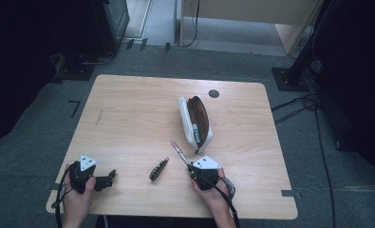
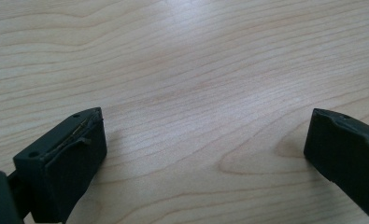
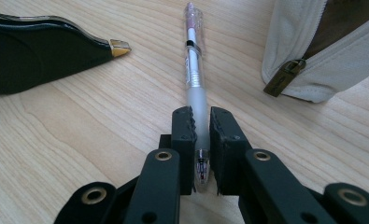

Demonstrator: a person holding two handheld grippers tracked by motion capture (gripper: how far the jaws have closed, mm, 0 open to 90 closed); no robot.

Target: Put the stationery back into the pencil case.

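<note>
Overhead, the high view shows a wooden table (image 1: 128, 109) with a white pencil case (image 1: 189, 130) unzipped near its centre. The right gripper (image 1: 191, 167) sits at the near edge, a pen (image 1: 179, 153) slanting from it toward the case. A dark clip (image 1: 158, 169) lies just left of the pen. The left gripper (image 1: 110, 177) rests at the near left, well apart from everything.

Next, the left gripper view: its 2 jaws stand spread wide over bare wood.

Finally, the right gripper view: the right gripper (image 3: 201, 133) pinches the frosted pen (image 3: 195, 79) near its tip. The case's brass zipper pull (image 3: 284, 76) hangs at the right, the dark clip (image 3: 37, 49) lying at the left.
</note>
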